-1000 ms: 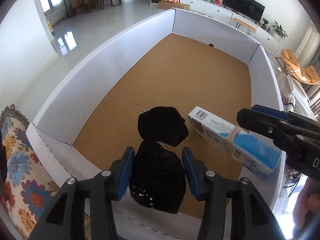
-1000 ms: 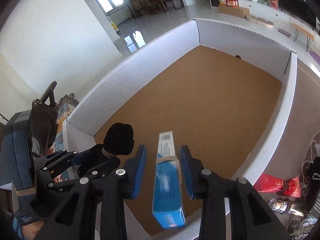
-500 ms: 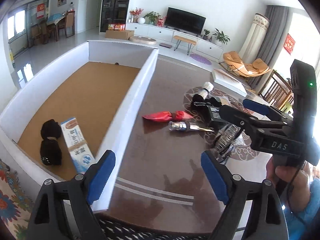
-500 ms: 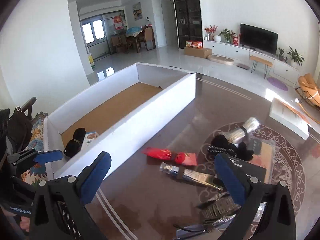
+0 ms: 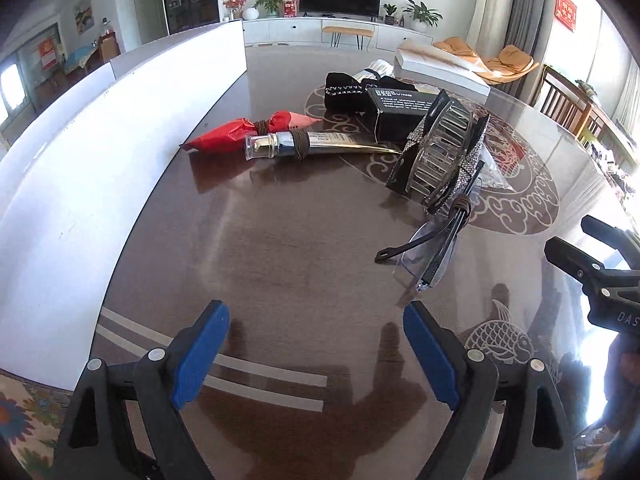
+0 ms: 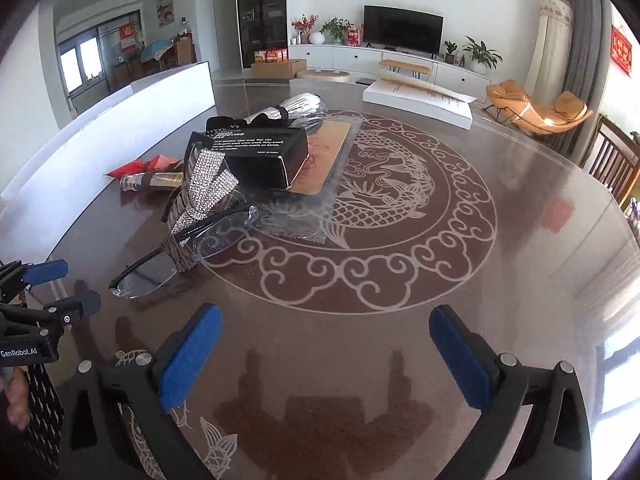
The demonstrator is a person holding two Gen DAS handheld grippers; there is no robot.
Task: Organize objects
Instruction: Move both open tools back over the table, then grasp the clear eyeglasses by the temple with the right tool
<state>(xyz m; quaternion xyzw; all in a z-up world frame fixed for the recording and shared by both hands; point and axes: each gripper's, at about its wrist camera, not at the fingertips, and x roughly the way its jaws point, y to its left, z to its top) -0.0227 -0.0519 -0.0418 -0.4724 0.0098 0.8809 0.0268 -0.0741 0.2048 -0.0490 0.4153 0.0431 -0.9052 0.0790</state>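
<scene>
Both grippers are open and empty above the dark round table. My left gripper (image 5: pixel 316 354) faces a cluster of loose items: a red packet (image 5: pixel 240 136), a silver tube (image 5: pixel 316 145), a rhinestone hair clip (image 5: pixel 440 156), clear glasses (image 5: pixel 432 252), a black box (image 5: pixel 400 110) and a black bundle (image 5: pixel 344 90). My right gripper (image 6: pixel 324 356) sits nearer the table's middle; the glasses (image 6: pixel 180 256), the hair clip (image 6: pixel 204 196) and the black box (image 6: pixel 256 156) lie to its far left. The white storage box wall (image 5: pixel 80 168) runs along the left.
A flat white box (image 6: pixel 420 100) lies at the table's far side. A clear plastic sleeve with a tan card (image 6: pixel 320 160) lies under the black box. Wooden chairs (image 6: pixel 616 160) stand at the right edge. The white storage box (image 6: pixel 120 136) borders the left.
Both grippers released the black bundle and the blue-white carton into the white box, opened, and swung right out of it to face the items on the table.
</scene>
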